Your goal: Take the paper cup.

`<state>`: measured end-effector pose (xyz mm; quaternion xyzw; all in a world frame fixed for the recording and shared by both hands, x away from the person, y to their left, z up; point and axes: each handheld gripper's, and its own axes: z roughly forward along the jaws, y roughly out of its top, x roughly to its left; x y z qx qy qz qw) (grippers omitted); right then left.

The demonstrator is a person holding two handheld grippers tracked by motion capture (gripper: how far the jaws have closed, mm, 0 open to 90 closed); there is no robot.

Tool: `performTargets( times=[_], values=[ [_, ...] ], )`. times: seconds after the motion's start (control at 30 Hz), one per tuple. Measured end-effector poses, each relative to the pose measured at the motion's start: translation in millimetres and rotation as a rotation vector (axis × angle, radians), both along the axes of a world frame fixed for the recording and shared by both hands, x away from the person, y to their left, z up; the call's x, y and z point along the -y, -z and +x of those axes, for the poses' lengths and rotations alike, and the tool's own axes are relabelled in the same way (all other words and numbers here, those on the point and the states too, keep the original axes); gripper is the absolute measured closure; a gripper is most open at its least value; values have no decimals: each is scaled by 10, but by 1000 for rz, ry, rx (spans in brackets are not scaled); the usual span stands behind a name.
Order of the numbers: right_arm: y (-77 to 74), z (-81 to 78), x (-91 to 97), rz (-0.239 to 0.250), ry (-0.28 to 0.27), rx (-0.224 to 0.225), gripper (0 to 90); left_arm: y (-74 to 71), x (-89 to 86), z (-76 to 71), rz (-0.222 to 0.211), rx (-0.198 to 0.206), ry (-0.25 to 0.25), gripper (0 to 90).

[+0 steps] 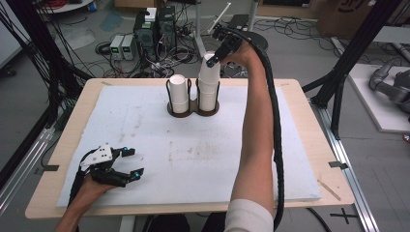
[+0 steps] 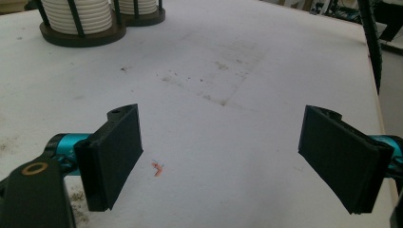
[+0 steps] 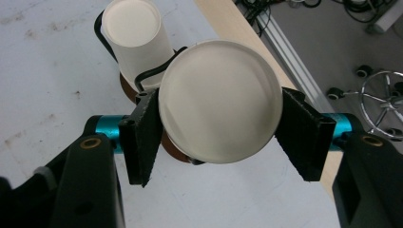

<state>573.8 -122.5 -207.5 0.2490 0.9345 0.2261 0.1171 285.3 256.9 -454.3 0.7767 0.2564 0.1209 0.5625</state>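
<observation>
The right gripper [image 3: 219,135] is closed on the top cup [image 3: 221,107] of the right-hand stack; in the right gripper view both pads press the cup's wall from opposite sides, and the cup's flat base faces the camera. The cup is inverted, its long axis upright and in line with the stack [image 1: 208,89] directly below it; judged from this, the coming move is a straight pull upward along that axis, since a tilt could drag the next cup along. In the high view the right gripper [image 1: 215,57] sits at the stack's top, at the far edge of the table [image 1: 309,159]. The stack stands in the dark two-ring holder [image 1: 192,107]; a shorter stack [image 1: 179,94] occupies the left ring, just beside it. The left gripper [image 1: 129,163] rests near the table's near left corner, well apart from the holder; its jaws stand wide and empty over the white mat [image 2: 228,71].
</observation>
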Motion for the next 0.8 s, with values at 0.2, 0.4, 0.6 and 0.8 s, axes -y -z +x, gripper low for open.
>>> performTargets(
  times=[0.2,0.4,0.6,0.8],
  values=[
    [-83,-62,46,15,-3,21,371,0,1,2,4,6,4,144],
    [-172,-113,120,44,4,47,371,0,2,2,4,5,3,144],
    [-243,-159,173,80,2,67,371,-2,4,-3,9,9,2,144],
    [-320,-231,213,104,-6,95,370,-1,9,-8,6,6,2,144]
  ],
)
